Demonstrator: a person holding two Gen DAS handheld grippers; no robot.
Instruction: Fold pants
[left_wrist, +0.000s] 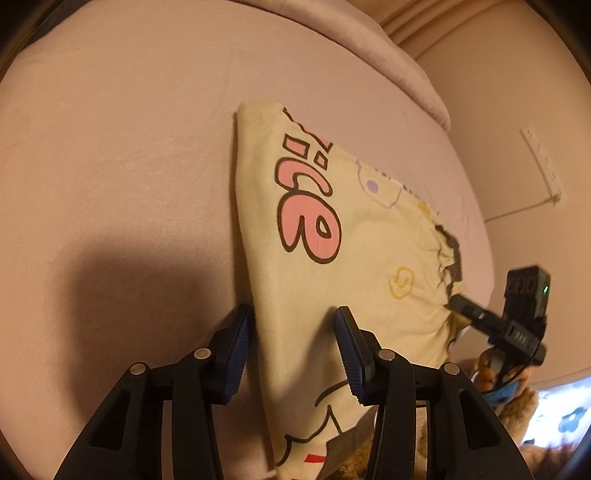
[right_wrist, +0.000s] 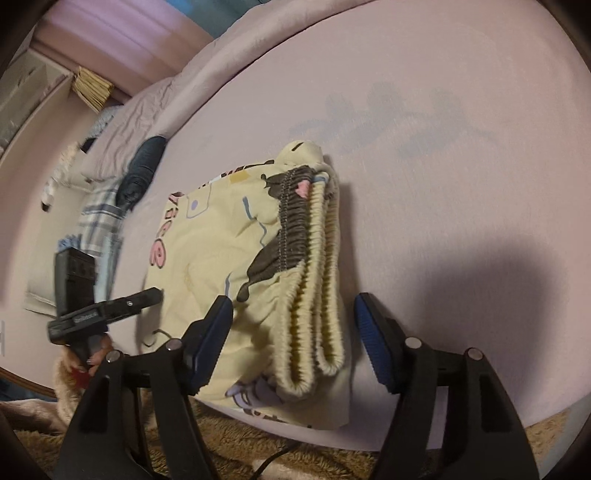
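Pale yellow pants (left_wrist: 369, 258) with pink cartoon letters lie folded on a pink bed sheet (left_wrist: 129, 166). My left gripper (left_wrist: 293, 332) is open and straddles their near left edge: one finger rests on the sheet beside the cloth, the other lies over it. In the right wrist view the pants (right_wrist: 221, 240) show their stacked elastic waistband (right_wrist: 317, 277). My right gripper (right_wrist: 293, 325) is open around that waistband, with its right finger clear of the cloth over the sheet. Each view also shows the other gripper: the right one (left_wrist: 458, 306) at the waistband corner, the left one (right_wrist: 147, 295) at the far edge.
A pink duvet (left_wrist: 332, 55) is bunched at the back of the bed. A dark bundle (right_wrist: 142, 173) and plaid cloth (right_wrist: 99, 218) lie beyond the pants. A white power strip (left_wrist: 543, 162) lies off the bed's right side. Fuzzy brown fabric (right_wrist: 221, 443) runs along the near bed edge.
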